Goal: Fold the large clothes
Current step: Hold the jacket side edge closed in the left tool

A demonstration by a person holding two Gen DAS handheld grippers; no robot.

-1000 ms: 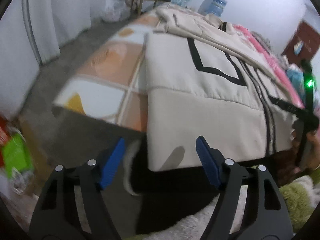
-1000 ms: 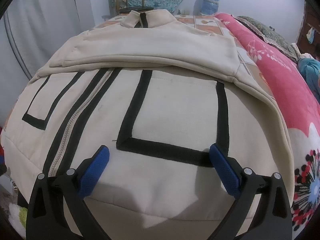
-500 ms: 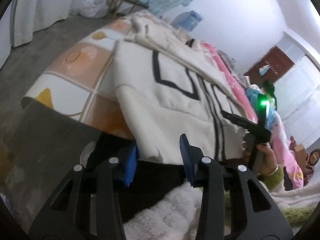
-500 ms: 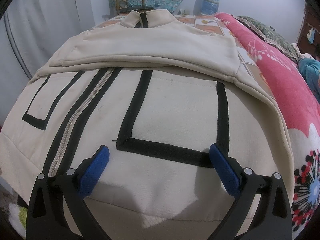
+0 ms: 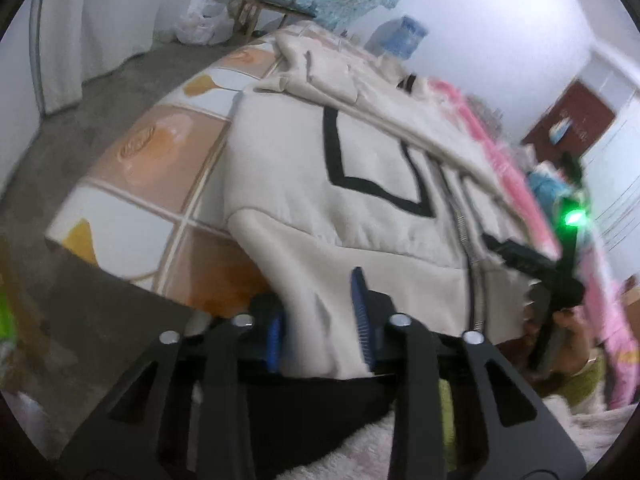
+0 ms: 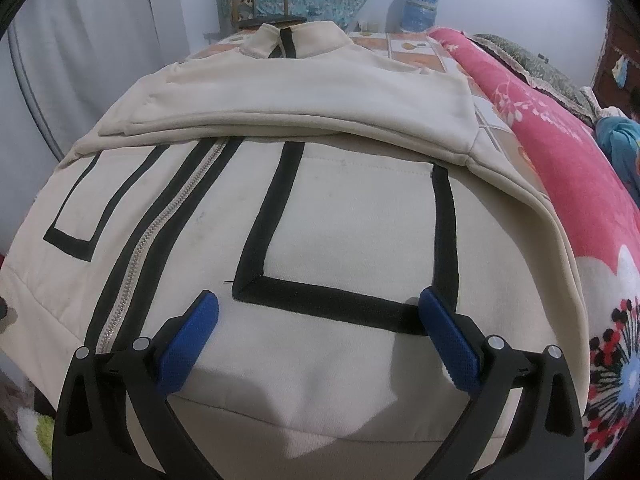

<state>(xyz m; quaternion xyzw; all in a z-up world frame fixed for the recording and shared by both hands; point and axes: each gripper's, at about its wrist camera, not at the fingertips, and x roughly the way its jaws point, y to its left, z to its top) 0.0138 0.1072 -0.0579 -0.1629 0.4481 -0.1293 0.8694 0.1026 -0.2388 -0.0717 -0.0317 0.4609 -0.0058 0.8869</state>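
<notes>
A bed (image 5: 132,216) with a sheet of orange and white squares fills the left half of the left wrist view, above a grey floor (image 5: 76,136). Spread across it is a cream zip-up jacket (image 6: 344,208) with black rectangular trim, which takes up most of the right wrist view; its sleeves are folded across the chest in the upper middle and its collar (image 6: 296,38) lies at the top centre. A pink floral blanket (image 6: 560,148) runs down the right edge of that view, beside the jacket. A blue water jug (image 6: 420,8) stands at the top, right of centre, against the wall, with a wooden chair (image 6: 260,4) to its left.

The metal zipper (image 6: 148,252) runs diagonally through the left part of the right wrist view.

The right hand-held gripper (image 6: 320,332), at the bottom centre, is spread wide with its blue pads over the jacket's lower front, gripping nothing. The left hand-held gripper (image 5: 320,324), bottom centre of its own view, is pinched onto the jacket's hem at the near corner, where the cloth bunches between the pads.
</notes>
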